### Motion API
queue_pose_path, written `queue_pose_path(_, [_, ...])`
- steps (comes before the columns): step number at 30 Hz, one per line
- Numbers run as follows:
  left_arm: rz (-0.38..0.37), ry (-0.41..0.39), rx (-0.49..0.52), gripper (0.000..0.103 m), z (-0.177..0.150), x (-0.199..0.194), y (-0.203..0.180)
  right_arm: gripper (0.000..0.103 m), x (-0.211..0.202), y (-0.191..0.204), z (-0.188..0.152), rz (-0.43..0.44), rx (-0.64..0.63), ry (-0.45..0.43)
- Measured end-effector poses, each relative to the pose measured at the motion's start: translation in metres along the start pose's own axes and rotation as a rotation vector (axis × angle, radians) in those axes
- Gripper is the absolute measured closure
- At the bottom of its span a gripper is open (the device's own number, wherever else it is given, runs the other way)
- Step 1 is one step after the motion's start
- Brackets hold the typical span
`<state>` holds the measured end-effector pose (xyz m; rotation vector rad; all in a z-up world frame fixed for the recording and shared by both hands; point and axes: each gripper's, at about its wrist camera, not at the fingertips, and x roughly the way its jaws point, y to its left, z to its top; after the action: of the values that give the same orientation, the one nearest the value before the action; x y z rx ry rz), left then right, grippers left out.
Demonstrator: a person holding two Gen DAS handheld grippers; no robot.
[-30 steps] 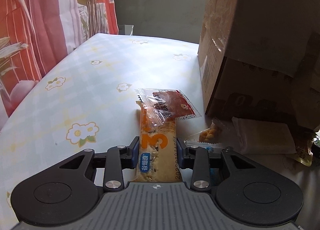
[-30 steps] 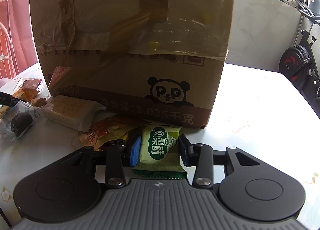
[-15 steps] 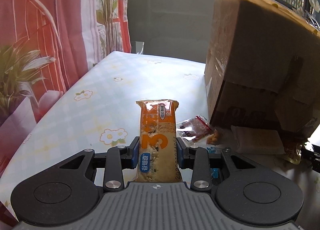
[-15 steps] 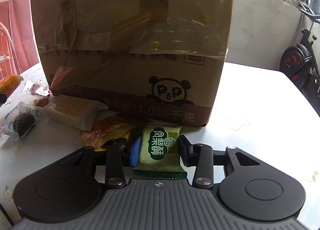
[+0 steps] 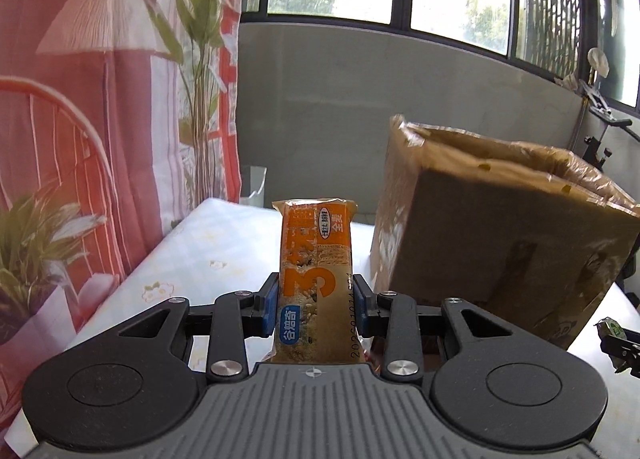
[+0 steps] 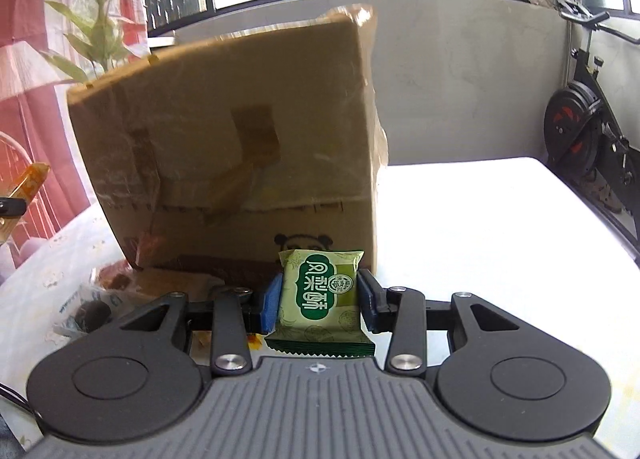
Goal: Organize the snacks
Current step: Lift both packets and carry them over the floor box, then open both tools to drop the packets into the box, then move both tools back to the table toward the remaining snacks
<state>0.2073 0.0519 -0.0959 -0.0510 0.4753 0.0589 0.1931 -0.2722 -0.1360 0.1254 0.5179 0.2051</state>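
Observation:
My left gripper [image 5: 315,305] is shut on a long orange snack bar [image 5: 314,259], which stands up between the blue pads, lifted above the table. The open cardboard box [image 5: 500,235] stands to its right, its top rim about level with the bar's tip. My right gripper [image 6: 318,301] is shut on a green snack packet [image 6: 320,299] and held in front of the same cardboard box [image 6: 240,163], near its lower right corner. The orange bar's tip [image 6: 30,179] shows at the left edge of the right wrist view.
Several loose snack packets [image 6: 92,307] lie on the flower-print table [image 5: 192,259] at the box's foot. A red curtain [image 5: 100,99] hangs at left. An exercise bike [image 6: 584,147] stands beyond the table's right edge. The right gripper with its green packet [image 5: 612,329] shows at the right edge.
Both grippers have risen with their snacks held. The left view now looks over the box's open top, and the red packet and table snacks have dropped out of it. The box sits lower in the right view.

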Motion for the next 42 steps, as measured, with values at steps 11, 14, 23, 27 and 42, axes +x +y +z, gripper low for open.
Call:
queue_pose_path(11, [-0.242, -0.167, 0.034, 0.065, 0.090, 0.003, -0.071, 0.061, -0.021, 0.006, 0.114, 0.093, -0.075, -0.286])
queue_pose_path(14, [-0.279, -0.156, 0.054, 0.065, 0.106, 0.024, -0.098, 0.061, 0.006, 0.009, 0.144, 0.070, -0.125, -0.293])
queue_pose_path(23, [-0.238, 0.042, 0.192, 0.065, 0.112, 0.126, -0.163, 0.060, 0.070, 0.005, 0.147, -0.015, -0.101, -0.128])
queue_pose_path(27, [-0.254, 0.061, 0.235, 0.048, 0.102, 0.133, -0.168, 0.043, 0.067, 0.003, 0.142, 0.000, -0.089, -0.107])
queue_pose_path(42, [-0.283, -0.082, 0.118, 0.039, 0.095, 0.055, -0.064, 0.031, -0.006, 0.000, 0.099, 0.015, -0.010, -0.263])
